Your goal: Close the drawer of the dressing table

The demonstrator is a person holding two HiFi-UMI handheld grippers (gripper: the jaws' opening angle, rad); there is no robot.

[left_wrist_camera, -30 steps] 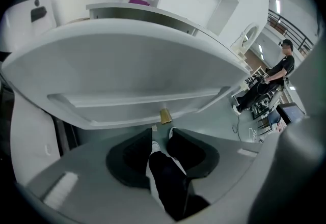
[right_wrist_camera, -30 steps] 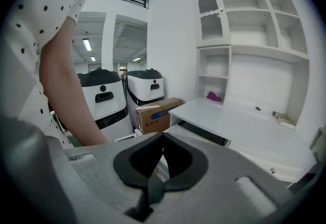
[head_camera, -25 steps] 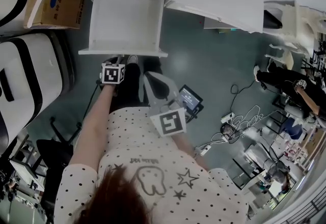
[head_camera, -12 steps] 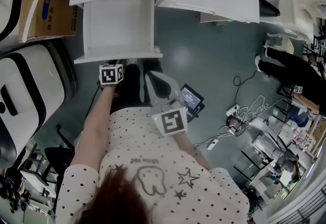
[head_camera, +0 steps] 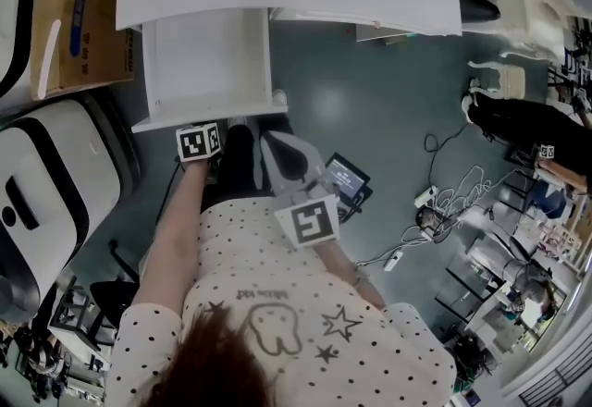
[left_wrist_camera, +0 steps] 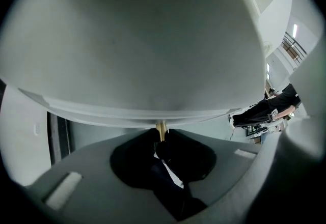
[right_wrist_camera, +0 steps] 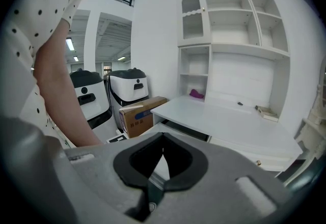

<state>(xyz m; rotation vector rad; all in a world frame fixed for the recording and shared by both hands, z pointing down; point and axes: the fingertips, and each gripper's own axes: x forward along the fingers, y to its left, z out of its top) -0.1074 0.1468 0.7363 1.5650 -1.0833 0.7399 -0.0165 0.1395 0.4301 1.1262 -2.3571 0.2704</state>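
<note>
Left fingers point(left_wrist_camera: 135, 154) just closing onto knob point(left_wrist_camera: 161, 129) of drawer point(head_camera: 208, 63).

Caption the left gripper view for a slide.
Left gripper jaws, just closing, grip the brass knob on the drawer front.

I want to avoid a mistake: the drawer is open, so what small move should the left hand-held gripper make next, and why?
Probably push the drawer straight in. It stands well out, and the jaws of the left hand-held gripper have just been closing on the knob between them.
</note>
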